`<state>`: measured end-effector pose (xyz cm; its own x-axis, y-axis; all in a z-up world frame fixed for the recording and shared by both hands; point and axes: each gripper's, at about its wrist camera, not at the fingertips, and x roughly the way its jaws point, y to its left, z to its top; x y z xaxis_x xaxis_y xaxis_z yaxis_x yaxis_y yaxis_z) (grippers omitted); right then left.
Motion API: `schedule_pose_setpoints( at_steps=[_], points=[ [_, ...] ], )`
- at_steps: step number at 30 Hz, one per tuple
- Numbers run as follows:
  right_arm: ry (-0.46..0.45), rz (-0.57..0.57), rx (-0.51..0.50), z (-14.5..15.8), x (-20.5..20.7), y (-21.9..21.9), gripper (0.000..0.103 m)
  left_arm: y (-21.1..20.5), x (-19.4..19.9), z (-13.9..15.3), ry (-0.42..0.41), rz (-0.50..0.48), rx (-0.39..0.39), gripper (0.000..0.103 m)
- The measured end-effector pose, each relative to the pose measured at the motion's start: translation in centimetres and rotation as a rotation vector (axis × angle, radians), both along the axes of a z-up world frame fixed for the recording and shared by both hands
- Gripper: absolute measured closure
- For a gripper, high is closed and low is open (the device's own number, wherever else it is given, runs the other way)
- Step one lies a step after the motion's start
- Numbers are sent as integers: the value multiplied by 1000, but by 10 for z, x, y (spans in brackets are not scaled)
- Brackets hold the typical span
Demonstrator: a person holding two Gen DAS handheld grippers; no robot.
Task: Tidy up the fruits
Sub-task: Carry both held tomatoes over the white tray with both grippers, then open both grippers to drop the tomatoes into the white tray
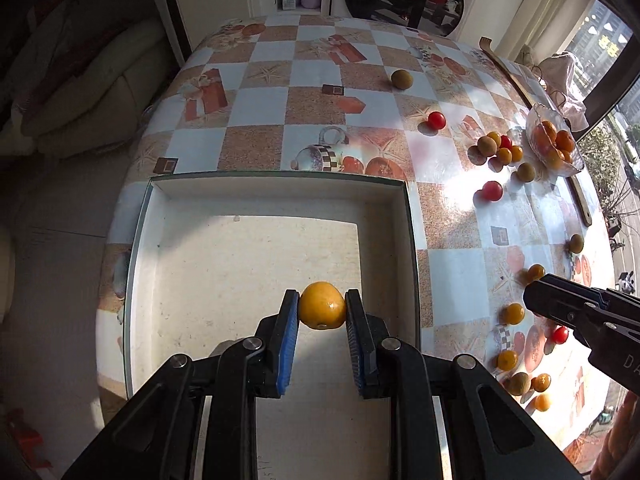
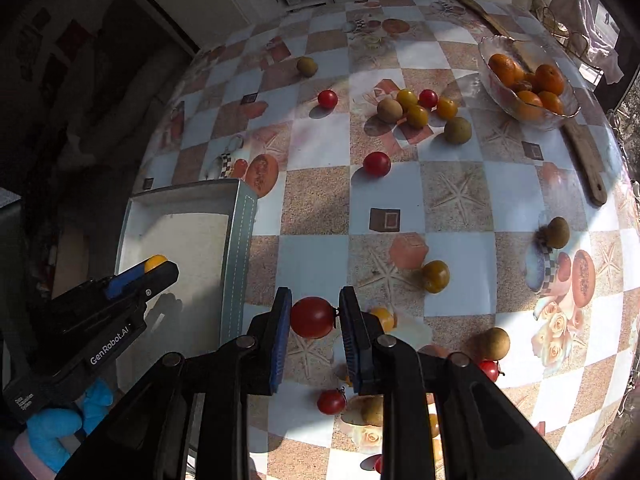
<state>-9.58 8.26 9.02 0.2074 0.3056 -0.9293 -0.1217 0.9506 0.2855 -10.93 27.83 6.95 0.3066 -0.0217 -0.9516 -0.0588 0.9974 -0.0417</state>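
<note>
My left gripper [image 1: 322,307] is shut on a yellow-orange fruit [image 1: 322,305] and hangs over the inside of the white shallow box [image 1: 152,216]. In the right wrist view the same left gripper [image 2: 158,266] shows over the box [image 2: 240,232] with the yellow fruit [image 2: 155,262] at its tips. My right gripper [image 2: 313,317] is shut on a red cherry tomato [image 2: 312,317] above the checked tablecloth, just right of the box. Its black body [image 1: 560,304] enters the left wrist view from the right.
Loose red tomatoes [image 2: 376,163], yellow fruits [image 2: 435,276] and brown-green fruits [image 2: 558,232] lie scattered on the table. A glass bowl [image 2: 490,46] of oranges stands at the far right beside a long wooden stick [image 2: 584,152]. A hand in a blue glove [image 2: 60,424] holds the left gripper.
</note>
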Motion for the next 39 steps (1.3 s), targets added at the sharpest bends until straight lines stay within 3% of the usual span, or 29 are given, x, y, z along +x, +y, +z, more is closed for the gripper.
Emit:
schedule_pose_setpoints(
  at_steps=[12,22,26,30,31,32,33,34,38,39],
  points=[
    [46,132,33,-35,46,115,76,70,13,-34,37,133,55,78],
    [83,138,-53,-68,61,132,75,72,15,-45,40,109,72,78],
    [62,162,-83,-67,60,139,74,72,14,-45,32,97,89,78],
    [65,170,-65,-67,61,141,64,70,14,-46,26,85,107,77],
    [67,173,-59,-66,62,141,59,69,15,-46,23,84,122,70],
    [68,174,-59,-65,62,140,57,69,14,-46,20,85,135,43],
    [67,175,-54,-64,61,140,50,70,13,-44,10,88,141,29],
    [64,175,-47,-63,61,140,48,70,12,-41,-12,87,136,23],
    [51,167,-4,-50,57,136,34,70,8,-40,1,71,155,23],
    [45,162,0,-44,55,133,23,69,8,-39,5,72,154,23]
  ],
)
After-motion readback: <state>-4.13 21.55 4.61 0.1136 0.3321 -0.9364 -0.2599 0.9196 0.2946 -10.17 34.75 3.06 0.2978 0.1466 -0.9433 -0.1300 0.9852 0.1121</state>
